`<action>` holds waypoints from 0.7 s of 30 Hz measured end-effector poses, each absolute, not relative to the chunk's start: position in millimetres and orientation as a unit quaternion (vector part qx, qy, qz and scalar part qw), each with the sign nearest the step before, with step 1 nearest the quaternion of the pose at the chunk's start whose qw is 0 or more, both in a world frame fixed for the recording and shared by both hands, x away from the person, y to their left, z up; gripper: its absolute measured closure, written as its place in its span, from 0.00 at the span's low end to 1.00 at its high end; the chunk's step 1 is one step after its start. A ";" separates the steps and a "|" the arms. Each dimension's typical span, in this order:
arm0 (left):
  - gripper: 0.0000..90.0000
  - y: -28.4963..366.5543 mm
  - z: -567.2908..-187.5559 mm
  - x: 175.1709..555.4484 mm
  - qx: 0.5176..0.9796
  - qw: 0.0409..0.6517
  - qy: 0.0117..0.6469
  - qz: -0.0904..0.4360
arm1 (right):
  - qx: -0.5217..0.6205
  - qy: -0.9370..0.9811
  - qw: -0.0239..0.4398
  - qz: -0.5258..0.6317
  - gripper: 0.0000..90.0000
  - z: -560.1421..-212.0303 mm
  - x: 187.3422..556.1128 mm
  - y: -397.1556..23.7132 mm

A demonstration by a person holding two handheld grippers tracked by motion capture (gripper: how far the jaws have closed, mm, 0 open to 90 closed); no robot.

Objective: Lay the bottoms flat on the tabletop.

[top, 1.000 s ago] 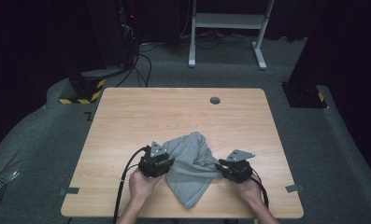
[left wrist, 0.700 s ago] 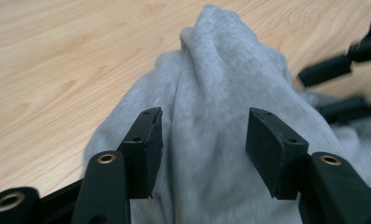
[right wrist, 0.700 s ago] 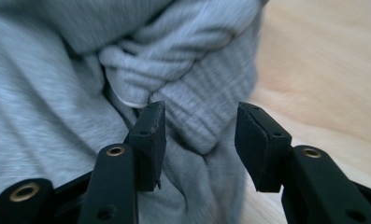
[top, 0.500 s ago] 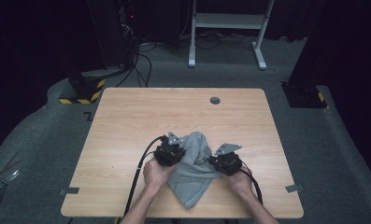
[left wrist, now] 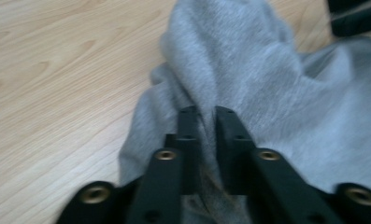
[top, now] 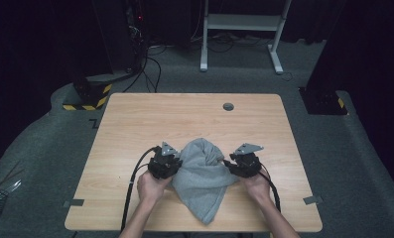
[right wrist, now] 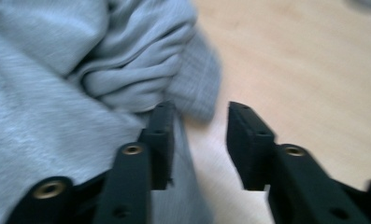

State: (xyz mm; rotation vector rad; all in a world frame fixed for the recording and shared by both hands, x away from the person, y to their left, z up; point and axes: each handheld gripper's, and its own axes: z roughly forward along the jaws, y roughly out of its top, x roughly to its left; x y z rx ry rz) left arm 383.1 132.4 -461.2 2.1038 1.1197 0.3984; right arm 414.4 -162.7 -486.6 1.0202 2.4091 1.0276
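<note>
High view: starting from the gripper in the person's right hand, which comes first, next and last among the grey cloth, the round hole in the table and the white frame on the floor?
From the right gripper:
1. Grey cloth, right beside it toward the table's middle.
2. Round hole, near the table's far edge.
3. White frame, on the floor beyond the table.

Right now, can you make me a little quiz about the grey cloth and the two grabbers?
1. True or false: the grey cloth lies on the wooden table.
2. Which has the wider gap between its jaws: the left gripper or the right gripper?
3. The cloth lies: A) between the two grippers, B) at the table's far edge, C) on the floor.

Key: 1 true; 2 the right gripper; 3 A.
</note>
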 end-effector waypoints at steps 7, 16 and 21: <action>0.46 105.6 -452.1 399.1 0.807 0.364 0.436 0.159 | 0.355 0.862 0.131 0.338 0.69 -512.8 402.2 -161.0; 0.94 98.8 -458.5 418.0 0.807 0.354 0.448 0.149 | 0.295 0.888 0.141 0.323 0.91 -508.9 380.2 -160.5; 0.96 122.0 -438.9 406.3 0.771 0.396 0.458 0.195 | 0.303 0.881 0.142 0.335 0.92 -510.2 365.4 -179.6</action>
